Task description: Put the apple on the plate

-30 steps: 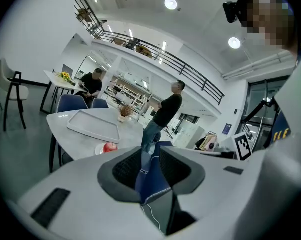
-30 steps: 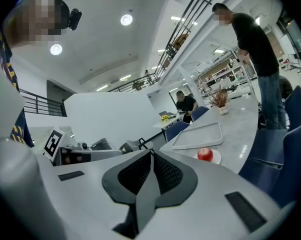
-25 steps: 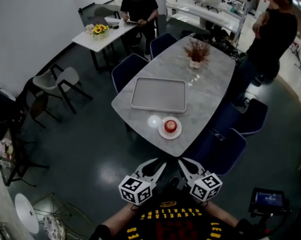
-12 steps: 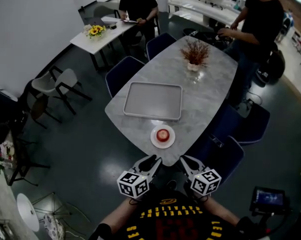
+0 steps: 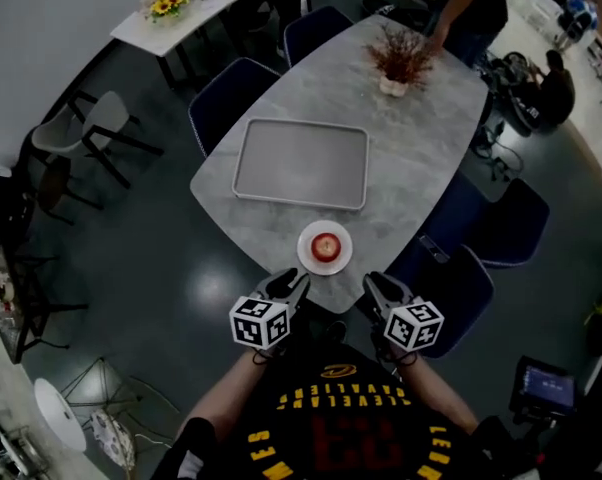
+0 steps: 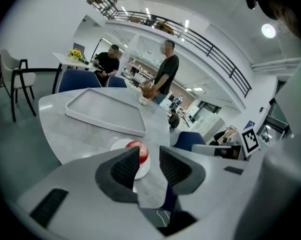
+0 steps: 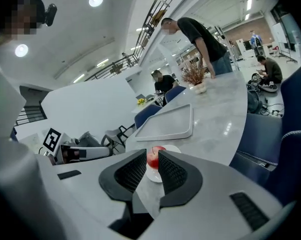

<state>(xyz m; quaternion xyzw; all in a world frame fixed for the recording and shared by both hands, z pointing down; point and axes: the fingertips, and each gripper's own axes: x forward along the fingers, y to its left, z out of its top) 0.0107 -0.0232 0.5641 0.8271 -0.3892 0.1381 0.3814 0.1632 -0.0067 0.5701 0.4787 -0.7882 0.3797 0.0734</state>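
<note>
The apple (image 5: 325, 246) sits on the plate (image 5: 305, 258) at the table's (image 5: 421, 158) near edge, your left gripper (image 5: 293, 281) and right gripper (image 5: 372, 282) gape empty beside it, so the placing looks done: only a clean retreat remains

Counter (image 5: 421, 168): marble-look, smooth w/ slight sheen. Matt grey tray (image 5: 301, 163) at 12 o'clock of smooth white plate (image 5: 305, 254). Glossy red apple (image 5: 325, 246). Floor (image 5: 171, 298) dark, glossy.
</note>
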